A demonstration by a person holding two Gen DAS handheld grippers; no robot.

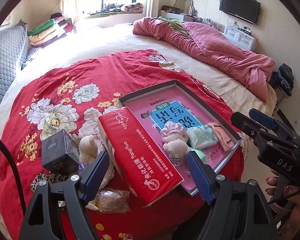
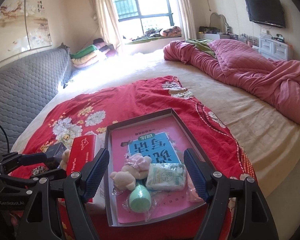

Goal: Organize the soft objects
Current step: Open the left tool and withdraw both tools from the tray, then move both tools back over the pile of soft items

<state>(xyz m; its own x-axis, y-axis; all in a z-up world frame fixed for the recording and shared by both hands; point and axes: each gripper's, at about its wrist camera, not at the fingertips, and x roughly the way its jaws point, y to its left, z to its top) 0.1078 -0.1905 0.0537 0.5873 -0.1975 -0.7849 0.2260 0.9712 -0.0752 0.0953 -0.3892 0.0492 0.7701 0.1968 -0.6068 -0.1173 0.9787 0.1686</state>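
A shallow grey box (image 1: pixel 214 111) (image 2: pixel 192 140) lined with a pink book lies on the red floral cloth. In it lie a pink plush toy (image 1: pixel 175 140) (image 2: pixel 130 170), a pale green tissue pack (image 1: pixel 203 137) (image 2: pixel 166 177), a mint-green sponge egg in wrap (image 2: pixel 140 199) and a pink packet (image 1: pixel 222 136). A red tissue pack (image 1: pixel 138 156) (image 2: pixel 82 156) leans on the box's left edge, between my left gripper's fingers. My left gripper (image 1: pixel 148 174) is open around it. My right gripper (image 2: pixel 146 177) is open above the box's near end, empty. A cream plush (image 1: pixel 88 148) lies left of the pack.
A dark cube box (image 1: pixel 59 152) (image 2: pixel 55 150), a leopard-print fabric (image 1: pixel 46 180) and a clear bag of brown bits (image 1: pixel 113 199) lie on the red cloth (image 1: pixel 102 74) at the left. A pink quilt (image 1: pixel 210 46) (image 2: pixel 250 70) is heaped far right. A grey headboard (image 2: pixel 26 80) stands left.
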